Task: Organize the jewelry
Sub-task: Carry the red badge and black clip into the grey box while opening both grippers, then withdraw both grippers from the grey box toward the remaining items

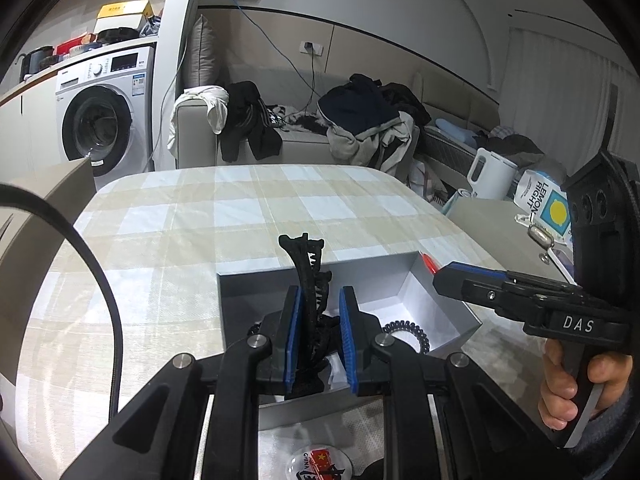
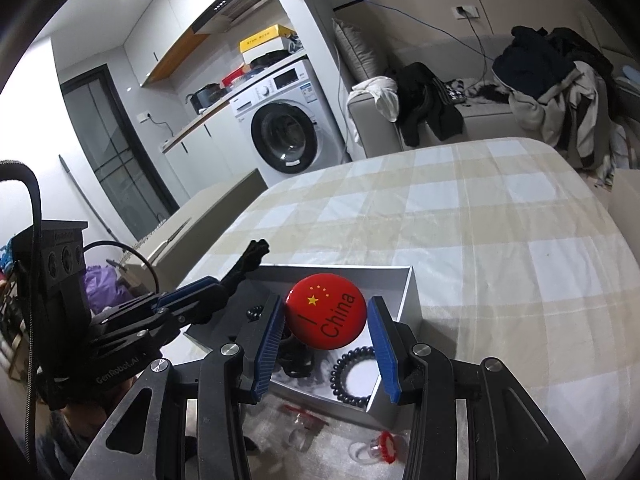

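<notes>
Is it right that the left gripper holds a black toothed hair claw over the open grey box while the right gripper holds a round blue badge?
Not quite: the round badge is red, printed with yellow stars and "China", as the right wrist view shows. The rest stands: the left gripper holds the black toothed hair claw over the open grey box, and the right gripper holds the badge.

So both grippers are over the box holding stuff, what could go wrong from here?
1. The black hair claw stands tall in the left gripper, held near its base; it may tip or catch the gray box wall when released.
2. The right gripper pinches the round red badge by its edges, so it could pop out.
3. Both grippers crowd the same box and could bump.
</notes>
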{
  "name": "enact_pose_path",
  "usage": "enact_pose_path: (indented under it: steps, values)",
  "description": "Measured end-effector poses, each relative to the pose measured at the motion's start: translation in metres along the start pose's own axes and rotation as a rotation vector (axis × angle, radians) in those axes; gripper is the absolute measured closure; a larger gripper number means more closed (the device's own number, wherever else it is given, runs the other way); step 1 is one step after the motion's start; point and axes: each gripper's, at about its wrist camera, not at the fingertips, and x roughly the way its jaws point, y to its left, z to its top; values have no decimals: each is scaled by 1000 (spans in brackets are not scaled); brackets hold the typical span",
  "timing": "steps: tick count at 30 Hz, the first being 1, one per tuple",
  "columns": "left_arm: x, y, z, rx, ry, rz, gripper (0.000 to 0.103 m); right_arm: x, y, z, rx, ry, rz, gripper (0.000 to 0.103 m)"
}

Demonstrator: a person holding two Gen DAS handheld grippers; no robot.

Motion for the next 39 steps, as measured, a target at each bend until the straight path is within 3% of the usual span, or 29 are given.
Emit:
enact_pose_path:
  steps: [33,35,37,39]
  values:
    - [6,-6,-11,17,72,-36,89,12,6,-6,-15,35,-17,59]
    - [2,-5,-10,9,67,-43,78,7,6,-6,-9,8,-10,52]
    - [-6,-3,-9,-13,57,-54,47,1,7,-5,-4,-25,-2,32]
    - [-19,0,-7,-40,32,-81,35,-5,8,-3,-17,-42,-4,23]
